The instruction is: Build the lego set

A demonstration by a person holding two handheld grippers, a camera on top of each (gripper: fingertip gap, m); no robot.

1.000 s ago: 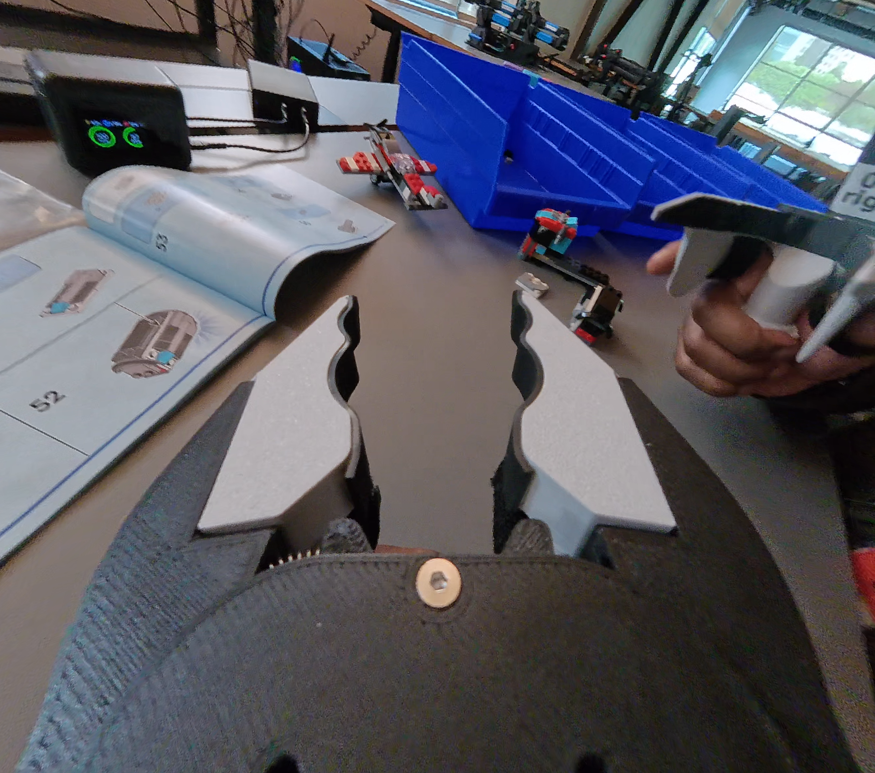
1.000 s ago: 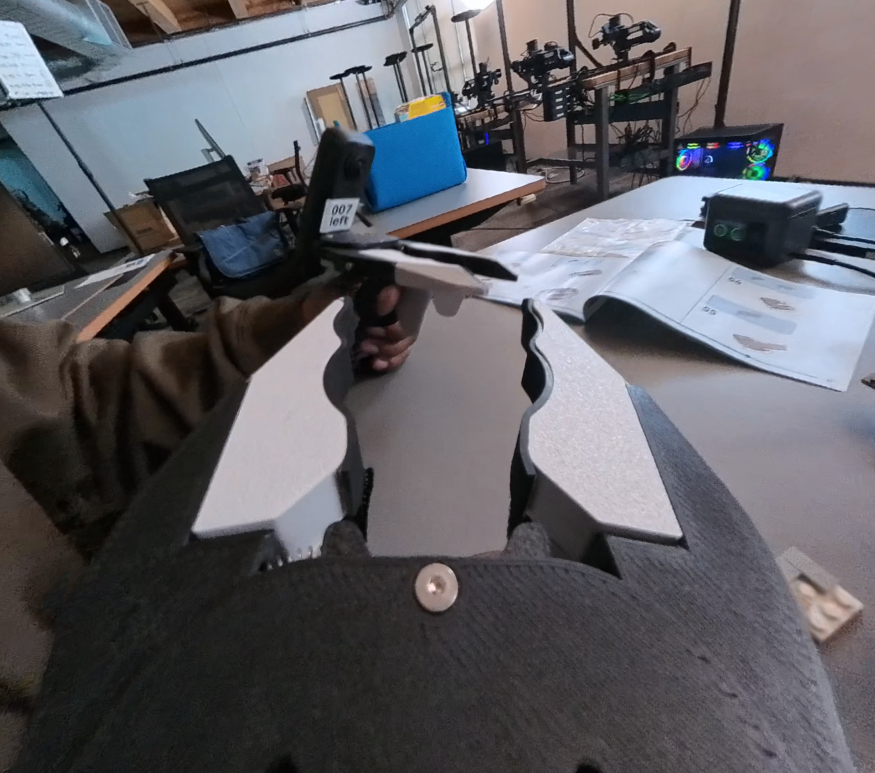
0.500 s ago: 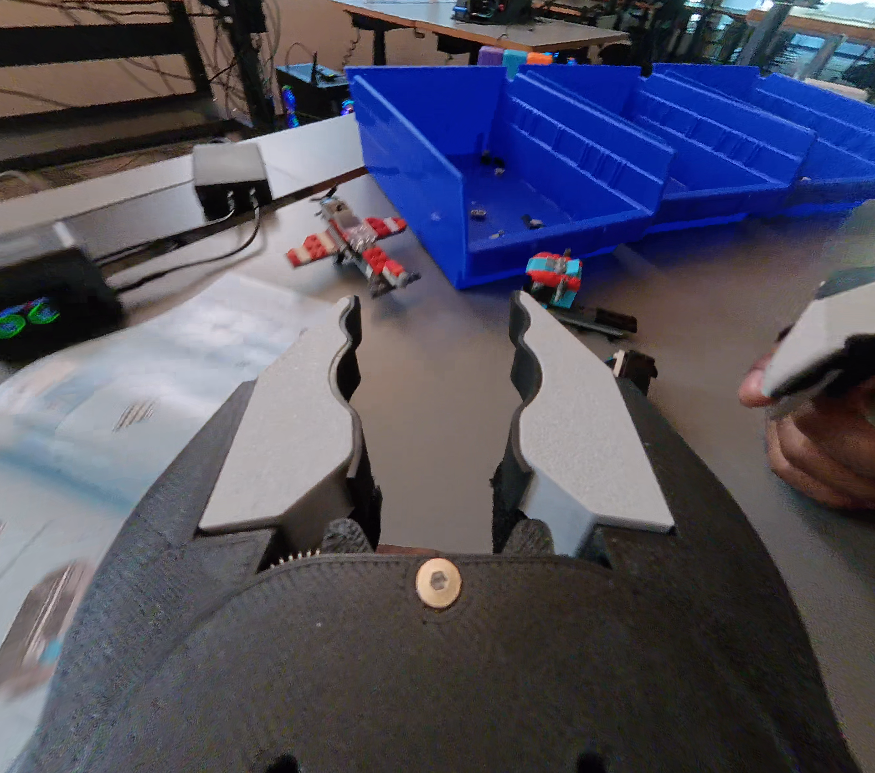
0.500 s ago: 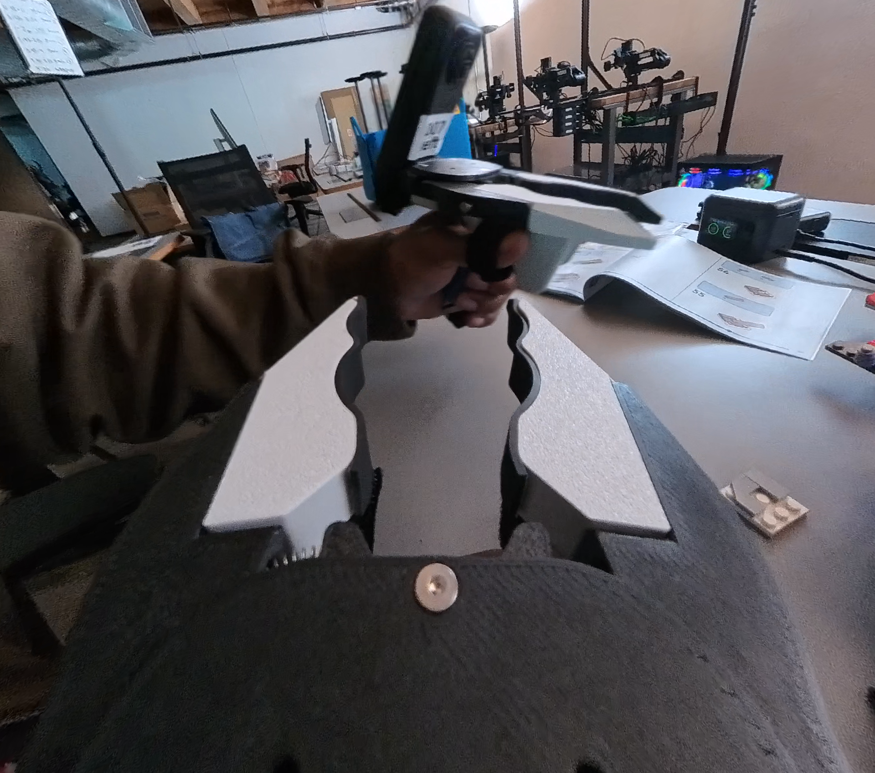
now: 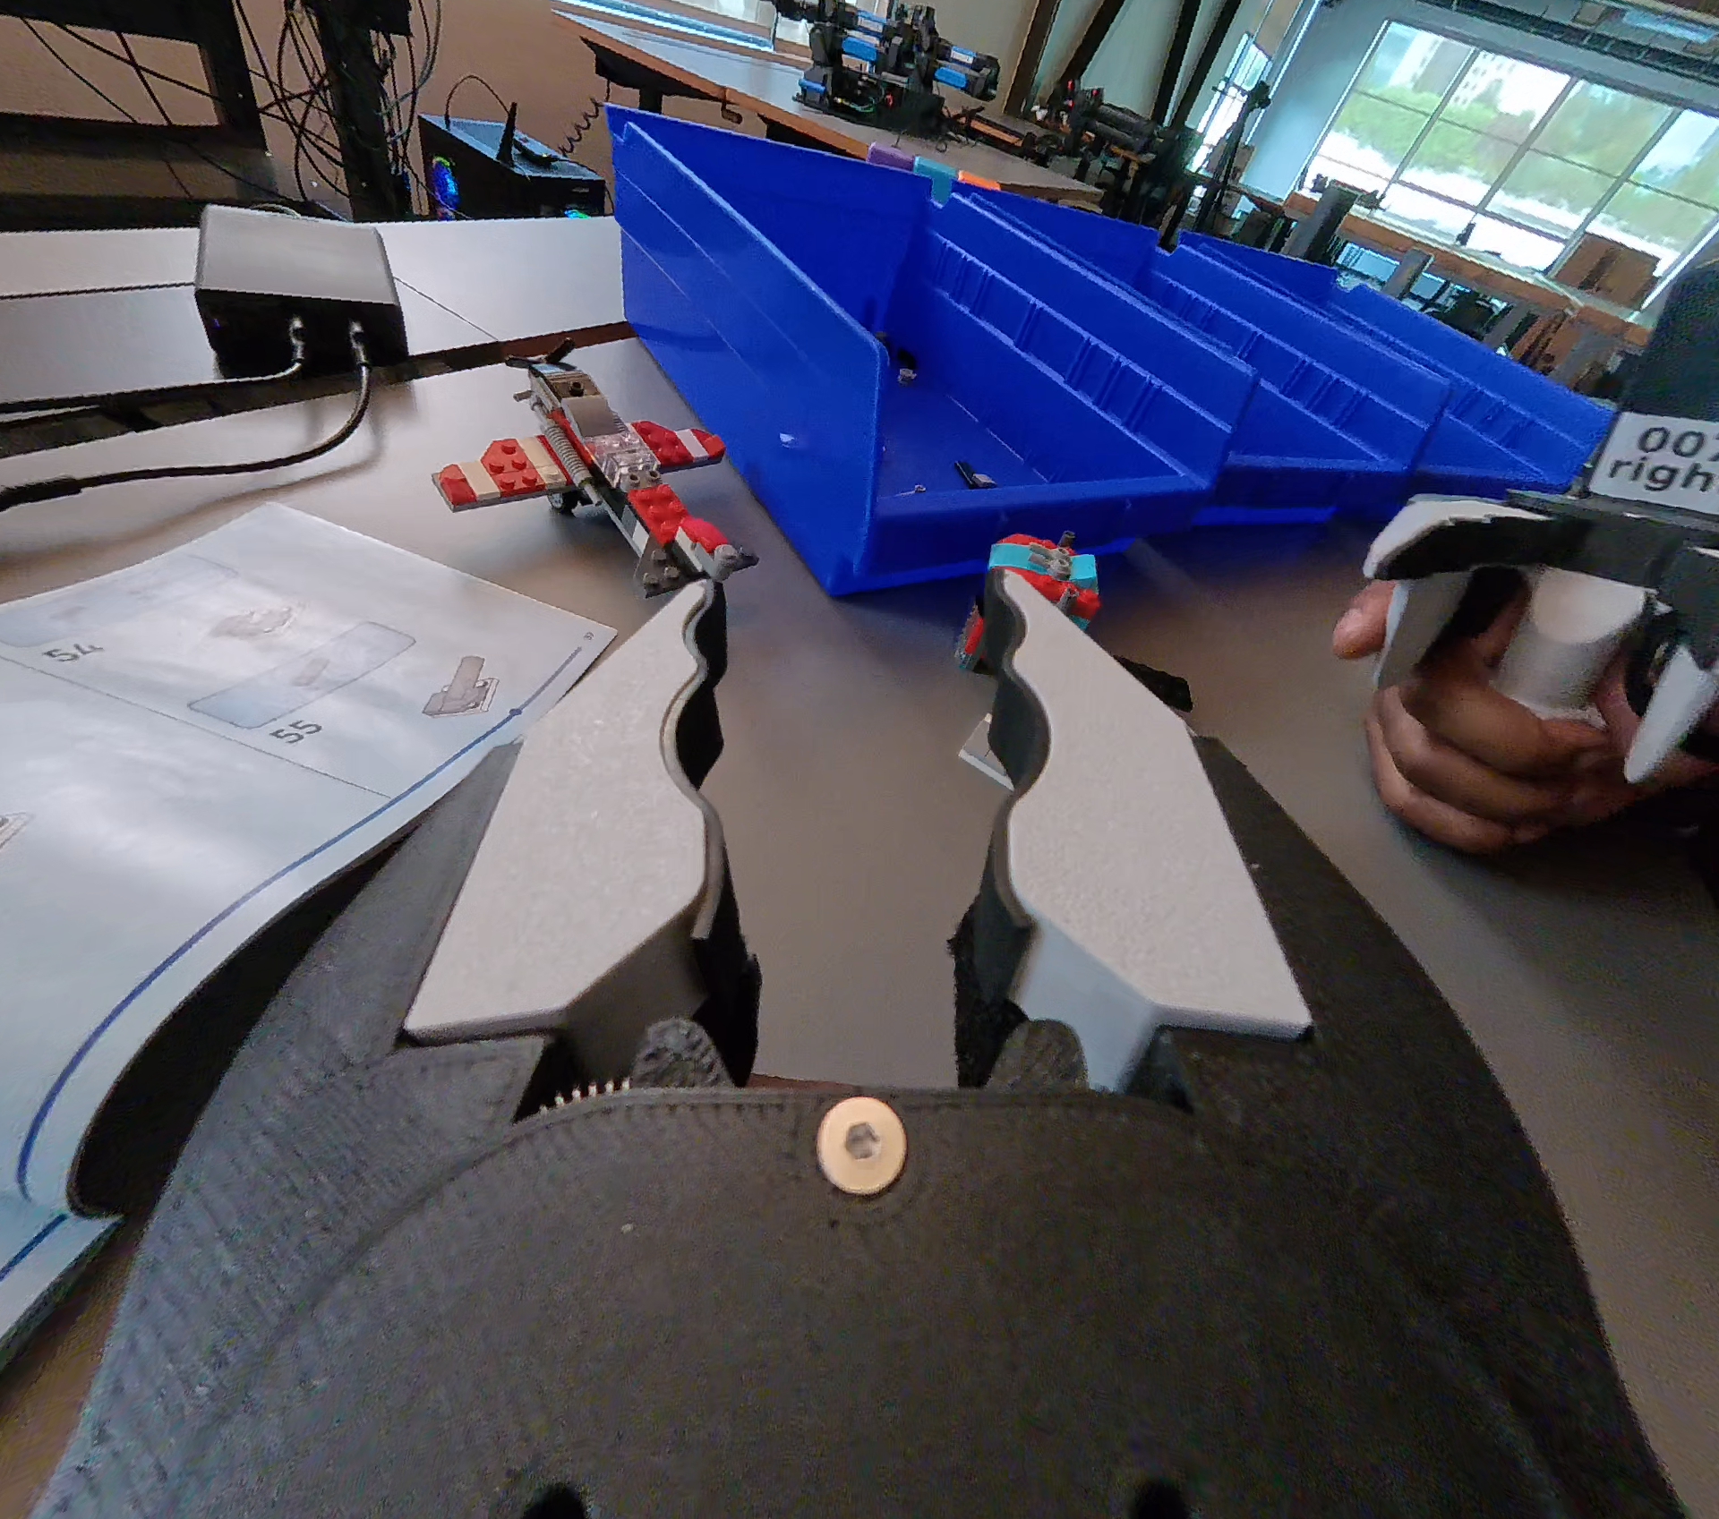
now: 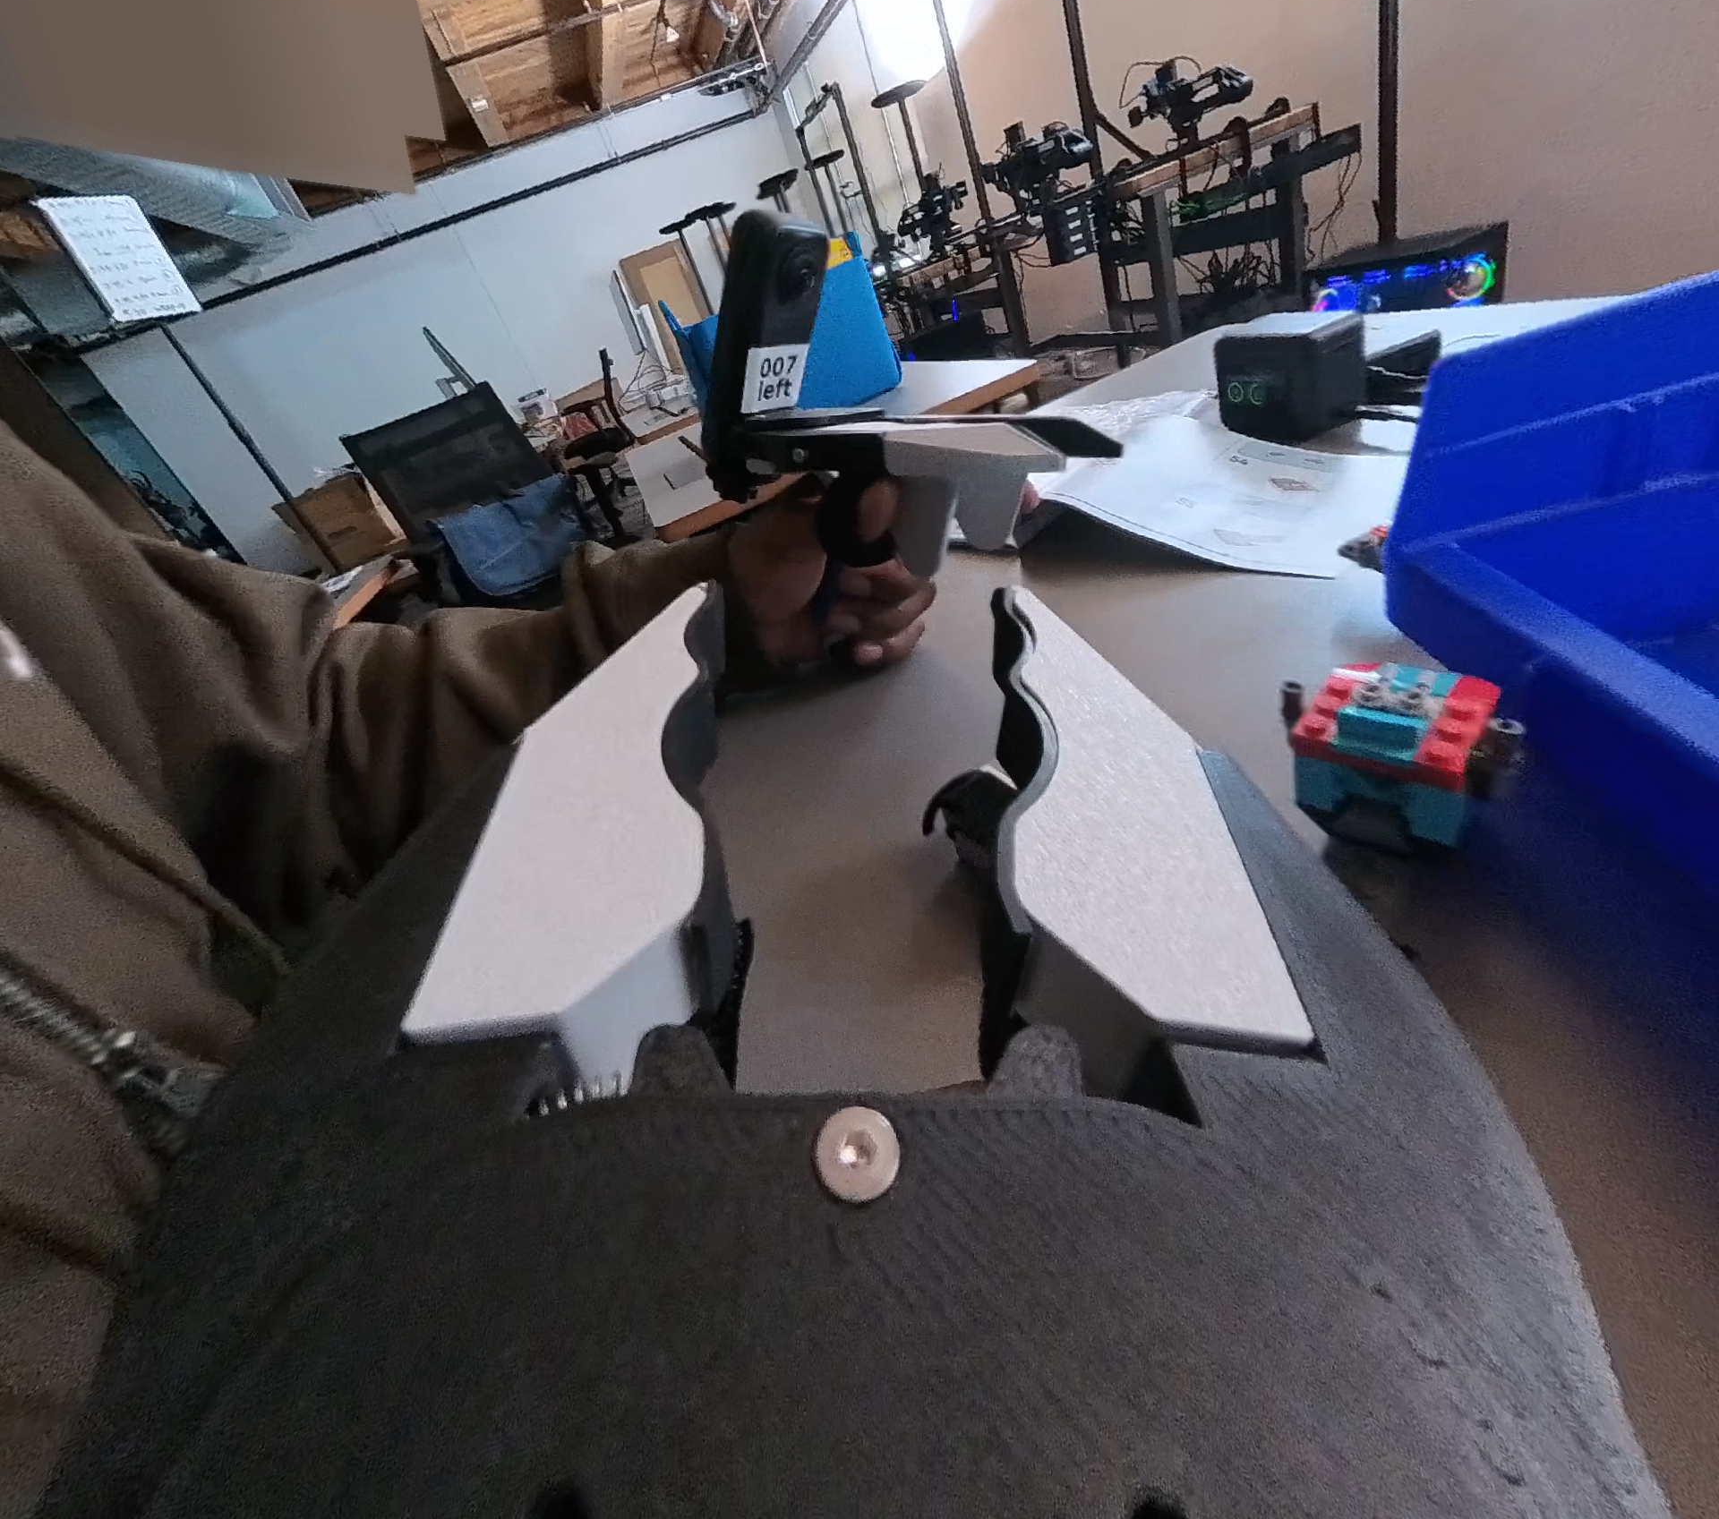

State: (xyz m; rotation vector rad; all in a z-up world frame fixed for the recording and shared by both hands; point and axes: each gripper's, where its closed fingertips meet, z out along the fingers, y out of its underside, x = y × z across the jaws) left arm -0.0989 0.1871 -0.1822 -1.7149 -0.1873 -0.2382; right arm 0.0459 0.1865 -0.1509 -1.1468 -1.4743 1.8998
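The grey counter carries a row of blue bins ahead and to the right of the left gripper's fingers. An open instruction booklet lies to their left, with a black box with cables beyond it. A red-and-white brick plane sits just past the left fingertip; a red-and-teal brick block stands just behind the right fingertip. These fingers stand well apart, with only bare counter between them.

The right gripper's fingers are likewise parted and hold nothing; a small black piece lies against the inner side of the right finger, and the brick block is off to the right.
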